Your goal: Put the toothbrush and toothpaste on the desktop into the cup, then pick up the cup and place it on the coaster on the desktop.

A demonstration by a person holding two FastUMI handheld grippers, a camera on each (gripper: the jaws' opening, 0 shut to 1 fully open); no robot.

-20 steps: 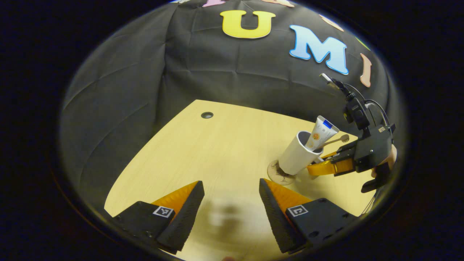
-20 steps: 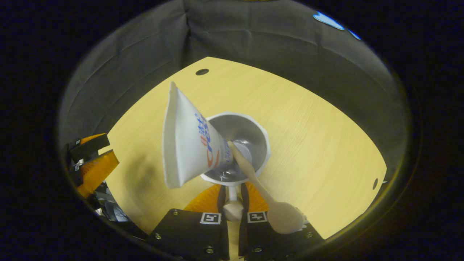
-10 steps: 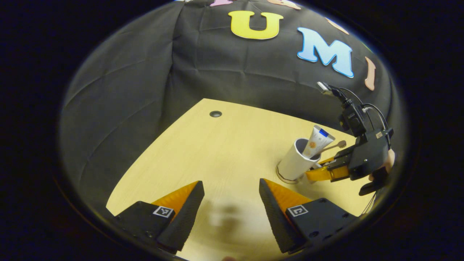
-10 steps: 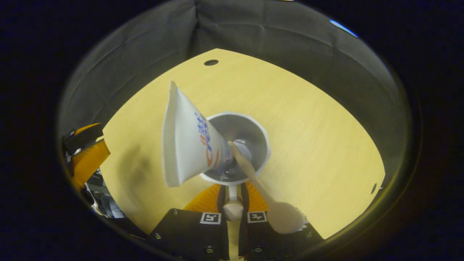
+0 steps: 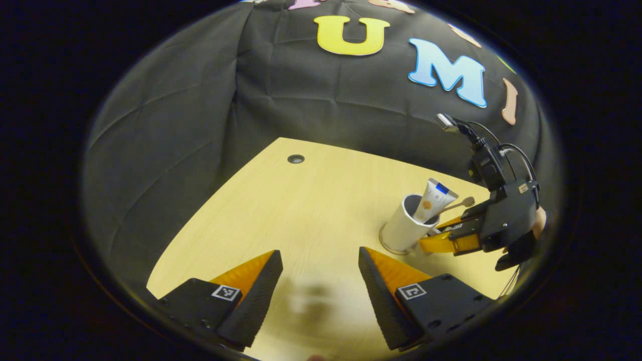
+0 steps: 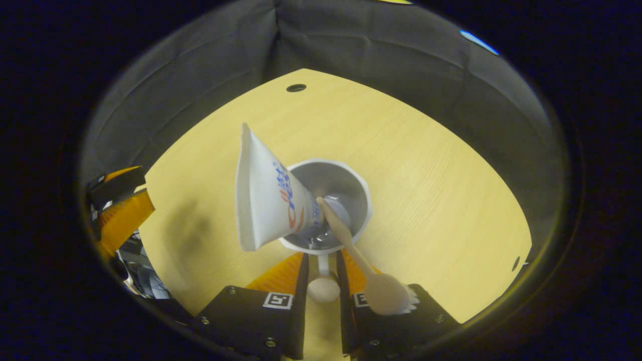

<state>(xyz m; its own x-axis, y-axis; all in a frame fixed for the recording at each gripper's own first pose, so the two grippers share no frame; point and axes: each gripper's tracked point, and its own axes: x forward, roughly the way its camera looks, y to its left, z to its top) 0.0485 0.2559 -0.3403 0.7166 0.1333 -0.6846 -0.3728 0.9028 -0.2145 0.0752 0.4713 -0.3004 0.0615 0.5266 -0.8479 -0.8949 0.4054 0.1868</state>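
Observation:
A white cup (image 5: 404, 228) stands upright on the round coaster (image 5: 385, 246) at the right of the wooden table (image 5: 301, 200). A white toothpaste tube (image 5: 430, 199) and a wooden toothbrush (image 5: 459, 203) lean out of it. In the right gripper view I look down into the cup (image 6: 362, 200), with the toothpaste tube (image 6: 261, 200) on the left and the toothbrush (image 6: 351, 245) across the rim. My right gripper (image 6: 321, 258) straddles the cup's handle (image 6: 323, 288), its fingers slightly apart from it. My left gripper (image 5: 318, 260) hangs open over the near table, holding nothing.
A cable hole (image 5: 295, 159) lies at the table's far side, and another hole (image 6: 515, 263) near its right edge. A hand (image 5: 539, 223) holds the right gripper (image 5: 441, 236) beside the cup. The booth's dark cloth wall closes the back and sides.
The cup came down from a tilt onto the coaster and now stands upright. The right gripper's fingers have parted from the handle. The left gripper stayed put.

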